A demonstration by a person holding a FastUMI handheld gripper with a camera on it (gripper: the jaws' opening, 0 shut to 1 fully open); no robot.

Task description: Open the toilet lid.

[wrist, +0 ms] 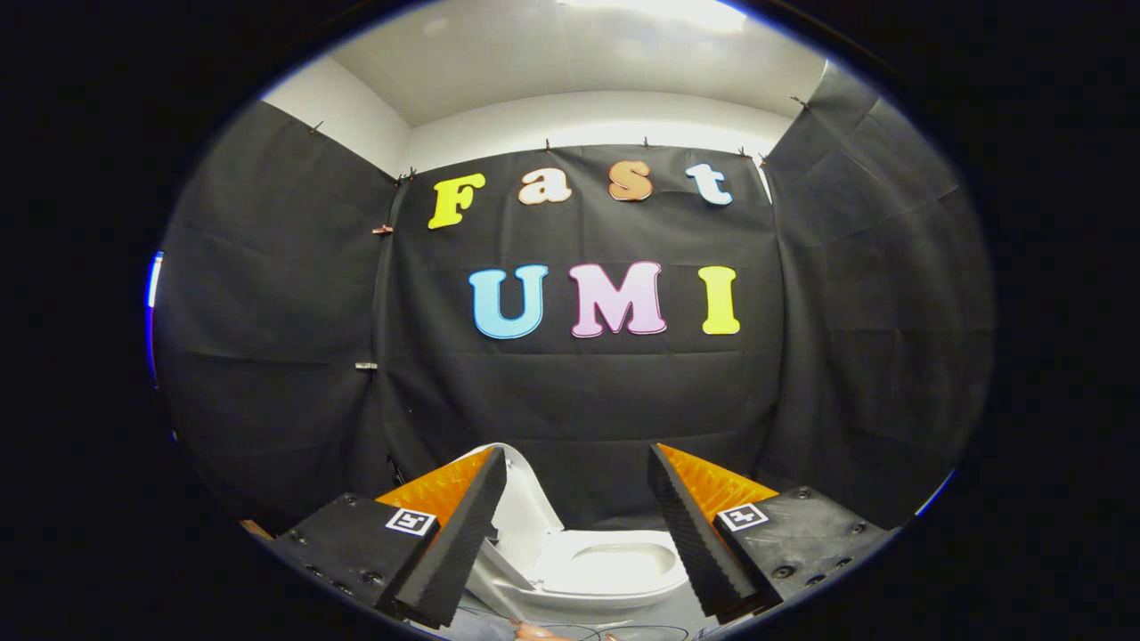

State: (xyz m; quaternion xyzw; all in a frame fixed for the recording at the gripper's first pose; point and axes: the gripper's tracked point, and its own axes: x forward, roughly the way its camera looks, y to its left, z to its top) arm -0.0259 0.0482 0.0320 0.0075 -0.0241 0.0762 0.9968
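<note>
While the fingers (577, 525) stand wide apart holding nothing, the white toilet lid (521, 507) stands raised over the bowl (614, 570), its left side hidden behind one finger.

The toilet (614, 570) is sitting low between the gripper (577, 534) fingers and a little beyond them, its white bowl facing the camera with the oval opening showing. The lid (521, 512) is standing raised, white and glossy, leaning back at the bowl's left side, with the near finger partly covering its edge. The seat rim (623, 589) is lying flat around the opening. The fingers are spreading wide apart, touching neither lid nor bowl, with the toilet showing in the gap between them. The toilet's base is sitting out of sight below the fingers.
</note>
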